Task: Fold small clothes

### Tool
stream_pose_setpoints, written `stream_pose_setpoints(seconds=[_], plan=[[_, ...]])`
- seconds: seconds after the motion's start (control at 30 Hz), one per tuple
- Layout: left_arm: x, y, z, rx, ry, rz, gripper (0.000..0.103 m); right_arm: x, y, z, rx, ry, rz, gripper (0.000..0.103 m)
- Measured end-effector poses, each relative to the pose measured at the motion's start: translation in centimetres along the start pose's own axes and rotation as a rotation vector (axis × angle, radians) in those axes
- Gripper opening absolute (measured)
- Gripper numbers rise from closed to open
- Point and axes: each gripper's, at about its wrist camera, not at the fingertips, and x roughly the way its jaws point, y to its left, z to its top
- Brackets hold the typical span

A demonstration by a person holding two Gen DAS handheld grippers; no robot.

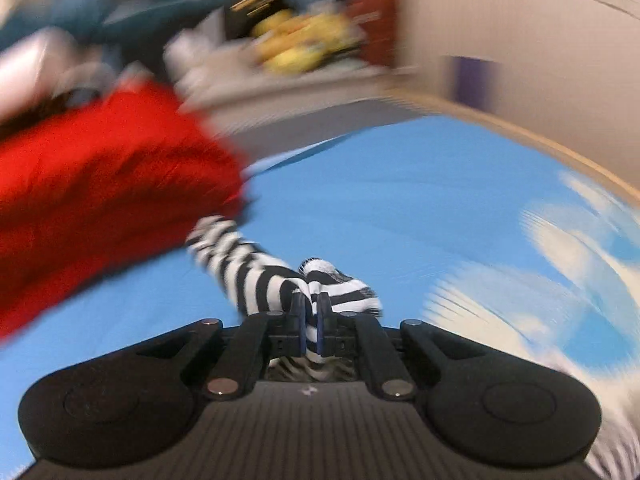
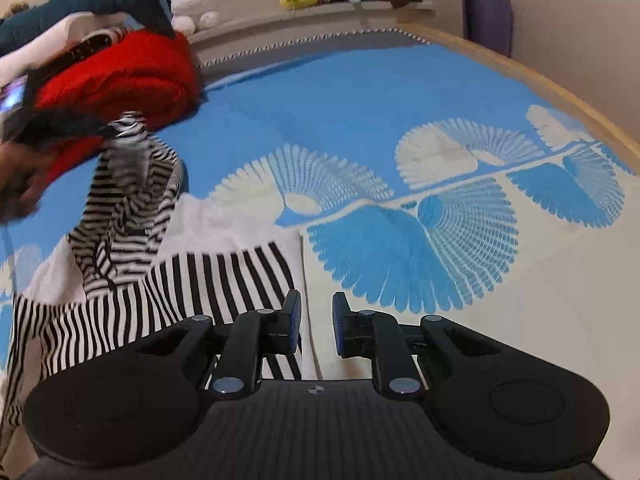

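Striped shirt (image 1: 256,276) is the garment I am folding, and in the left wrist view a bunch of its cloth sits between the fingers of the left gripper (image 1: 311,312), which is clamped on it. This view is strongly blurred, so I judge that the gripper is in fast motion. The cloth hangs above the blue blanket (image 1: 380,200), and a red bundle (image 1: 100,200) lies near on the left side. I cannot tell from this view which part of the shirt is pinched; it may be a sleeve. In the right wrist view the rest of the shirt lies flat on the blanket, partly under the right gripper (image 2: 317,322), and one part rises up at the left, where the other gripper (image 2: 60,126) lifts it. The right gripper is apart and holds nothing; its left finger (image 2: 291,320) is over the striped hem and the right one is over the pale part of the blanket. To do this step well, I think I should carry the lifted part slowly across the body of the shirt and lay it straight. The free gripper could press the flat part so it does not slide. A quick pull may drag the whole shirt and make wrinkles.
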Motion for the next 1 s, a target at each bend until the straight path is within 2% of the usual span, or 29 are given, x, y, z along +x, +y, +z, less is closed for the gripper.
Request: stream_pose_setpoints(seconds=[0.07, 0.1, 0.13, 0.17, 0.2, 0.23, 0.27, 0.3, 0.33, 0.37, 0.4, 0.47, 0.5, 0.57, 0.63, 0.7, 0.73, 0.83, 0.87, 0.9, 0.93, 0.97, 1.0], plan=[[-7.3, -4.9, -3.2, 0.166, -0.039, -0.116, 0.004, -0.5, -0.1, 0.2, 0.011, -0.016, 0.005, 0.017], [-9.9, -6.8, -4.9, 0.212, -0.026, -0.158, 0.004, -0.8, -0.2, 0.2, 0.018, -0.024, 0.004, 0.017], [-12.5, -8.5, -7.1, 0.243, 0.024, -0.208, 0.004, -0.9, -0.3, 0.2, 0.026, -0.024, 0.006, 0.017], [-14.8, -10.0, -9.7, 0.262, 0.109, -0.265, 0.005, -1.0, -0.3, 0.2, 0.037, -0.022, 0.015, 0.017], [-16.6, -11.0, -12.1, 0.259, 0.182, -0.291, 0.008, -1.1, -0.3, 0.1, 0.044, -0.019, 0.025, 0.018], [-18.0, -11.4, -13.9, 0.228, 0.239, -0.288, 0.008, -1.2, -0.2, 0.0, 0.045, -0.014, 0.033, 0.023], [-19.3, -11.4, -15.2, 0.164, 0.285, -0.266, 0.008, -1.3, 0.0, -0.1, 0.042, -0.012, 0.035, 0.028], [-20.9, -10.7, -15.9, 0.036, 0.3, -0.22, 0.01, -1.4, 0.3, -0.2, 0.039, -0.012, 0.038, 0.037], [-22.1, -9.7, -15.9, -0.093, 0.281, -0.168, 0.014, -1.4, 0.6, -0.4, 0.038, -0.013, 0.049, 0.04], [-23.3, -8.3, -16.0, -0.28, 0.253, -0.099, 0.027, -1.4, 1.0, -0.6, 0.041, -0.008, 0.066, 0.04], [-23.9, -6.9, -16.0, -0.439, 0.245, -0.05, 0.034, -1.4, 1.4, -0.7, 0.056, 0.002, 0.098, 0.04], [-23.8, -4.9, -16.4, -0.717, 0.249, 0.039, 0.034, -1.3, 2.3, -1.0, 0.1, 0.031, 0.172, 0.04], [-22.7, -4.1, -16.1, -0.797, 0.243, 0.05, 0.035, -1.1, 2.8, -1.2, 0.109, 0.048, 0.205, 0.04], [-20.9, -3.9, -16.6, -0.853, 0.246, 0.041, 0.041, -0.1, 4.3, -1.9, 0.094, 0.106, 0.256, 0.041], [-18.4, -3.5, -16.9, -0.87, 0.337, 0.078, 0.044, 1.1, 5.4, -2.8, 0.096, 0.168, 0.267, 0.043], [-16.7, -3.6, -18.0, -0.921, 0.397, 0.062, 0.062, 2.4, 6.0, -3.8, 0.121, 0.23, 0.27, 0.043], [-15.4, -3.6, -18.3, -0.947, 0.438, 0.049, 0.062, 2.9, 6.4, -4.3, 0.13, 0.258, 0.265, 0.043], [-14.7, -4.6, -20.3, -1.008, 0.486, 0.027, 0.061, 4.4, 7.5, -5.4, 0.143, 0.323, 0.261, 0.043], [-15.1, -4.9, -20.9, -1.017, 0.483, 0.045, 0.056, 4.8, 8.0, -5.7, 0.136, 0.334, 0.257, 0.043], [-14.8, -4.9, -21.2, -1.014, 0.485, 0.071, 0.045, 5.1, 8.5, -5.9, 0.124, 0.34, 0.252, 0.04], [-14.5, -4.9, -21.5, -1.005, 0.503, 0.083, 0.033, 5.2, 8.9, -6.0, 0.109, 0.337, 0.252, 0.022], [-14.5, -4.9, -21.7, -0.996, 0.516, 0.063, 0.003, 5.1, 9.2, -6.0, 0.105, 0.332, 0.26, 0.009], [-14.2, -4.7, -21.7, -0.992, 0.509, 0.041, 0.002, 4.9, 9.4, -5.8, 0.109, 0.32, 0.27, 0.002]])
